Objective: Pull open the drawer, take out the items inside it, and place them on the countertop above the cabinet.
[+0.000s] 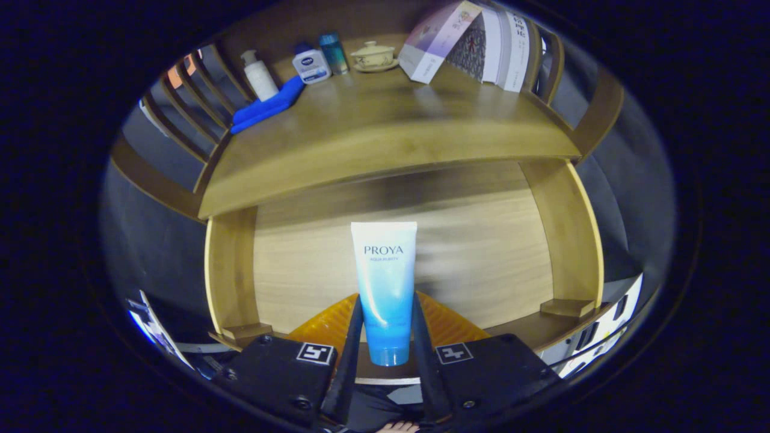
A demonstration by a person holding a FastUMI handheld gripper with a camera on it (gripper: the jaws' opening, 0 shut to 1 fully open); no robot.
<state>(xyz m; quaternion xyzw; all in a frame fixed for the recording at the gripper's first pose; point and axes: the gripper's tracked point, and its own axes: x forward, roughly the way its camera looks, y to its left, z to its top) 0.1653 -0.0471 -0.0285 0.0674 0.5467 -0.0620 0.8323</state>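
2 fingers of the gripper [388,328] are clamped on a tube [385,288], held upright above the open drawer [481,264], below the countertop [373,132].

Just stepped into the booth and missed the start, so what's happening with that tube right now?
A handheld claw is shut on a blue-and-white tube, holding it upright between its two fingers, cap end down. Behind the tube is the open drawer with an orange item low in it, just past the fingers. Above is the wooden countertop, already carrying a pump bottle, two small bottles, a lidded cup, a blue cloth and books. The tube has not been set down there yet.
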